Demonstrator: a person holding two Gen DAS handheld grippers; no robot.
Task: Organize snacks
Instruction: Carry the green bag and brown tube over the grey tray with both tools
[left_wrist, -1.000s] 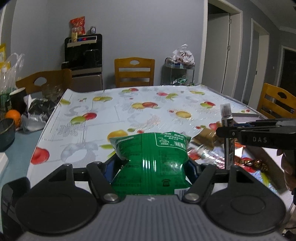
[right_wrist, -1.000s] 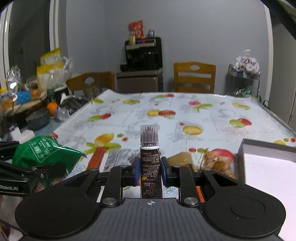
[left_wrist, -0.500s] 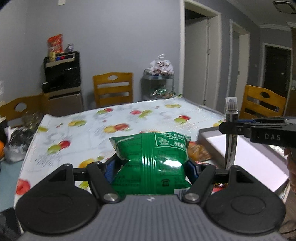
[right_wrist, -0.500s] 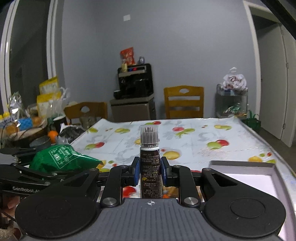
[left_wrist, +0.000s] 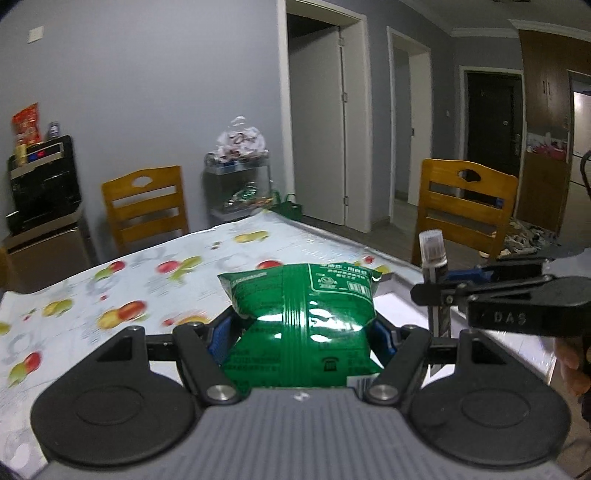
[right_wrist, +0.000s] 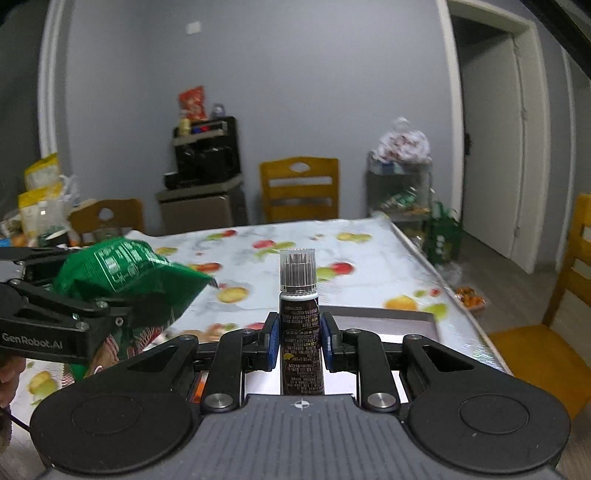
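Note:
My left gripper is shut on a green snack bag, held in the air over the table with its blue pads pinching the bag's sides. In the right wrist view the same green snack bag shows at the left. My right gripper is shut on a slim dark tube with a clear cap, held upright. That tube also shows at the right of the left wrist view, over a grey-rimmed white box lying on the table.
The table has a fruit-print cover. Wooden chairs stand at its right and far sides. A shelf with bags stands by the wall near a door. Clutter crowds the far left. A person's hand holds the right gripper.
Both grippers have swung to the right and risen a little, each keeping its item. The loose snacks on the table have left the view and the white box has come in under the grippers.

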